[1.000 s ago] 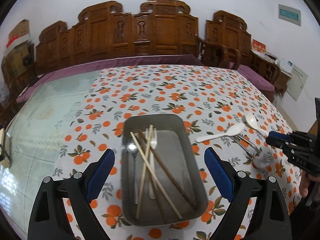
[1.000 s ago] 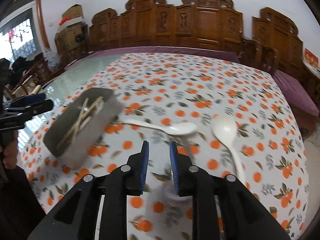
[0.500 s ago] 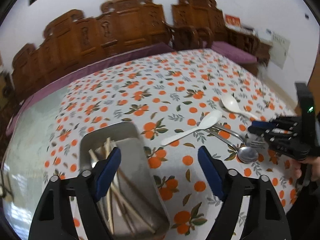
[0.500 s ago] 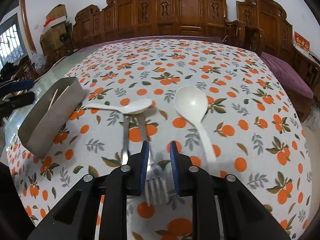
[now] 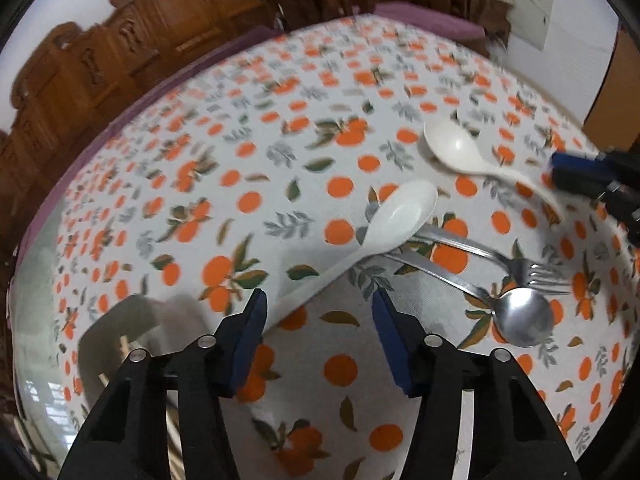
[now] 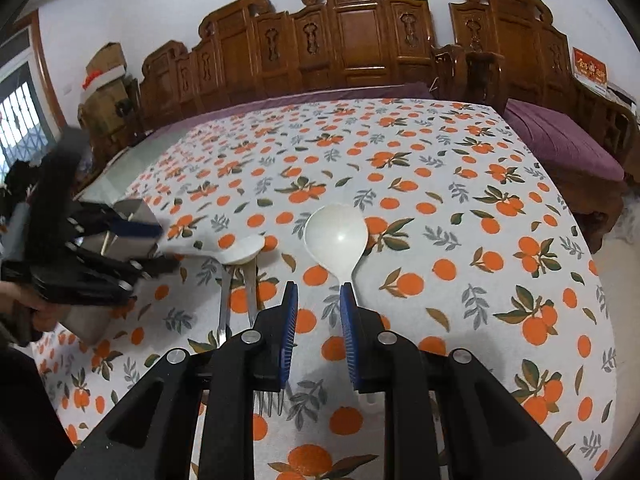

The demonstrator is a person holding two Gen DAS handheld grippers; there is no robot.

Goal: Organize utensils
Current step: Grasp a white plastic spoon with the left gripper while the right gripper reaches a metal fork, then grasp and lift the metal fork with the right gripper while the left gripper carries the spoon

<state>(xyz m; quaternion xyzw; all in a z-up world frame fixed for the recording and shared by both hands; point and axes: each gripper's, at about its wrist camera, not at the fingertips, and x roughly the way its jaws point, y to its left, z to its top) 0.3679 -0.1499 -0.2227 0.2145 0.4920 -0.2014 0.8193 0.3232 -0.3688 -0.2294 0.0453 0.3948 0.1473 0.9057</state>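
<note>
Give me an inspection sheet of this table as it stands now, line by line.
Surface: white tablecloth printed with oranges, bare glass at its left edge.
Job's things: grey metal tray holding chopsticks; white plastic spoon lying over the handles of a steel fork and steel spoon; larger white plastic ladle spoon apart from them.
Clutter: nothing seen.
Grippers: left gripper open, jaws just been closing, straddling the white spoon's handle; right gripper narrowly open, the tablecloth in its gap, the ladle's handle along its right finger.
Cables: nothing seen.
Surroundings: carved wooden chairs, purple cushions, white wall.
</note>
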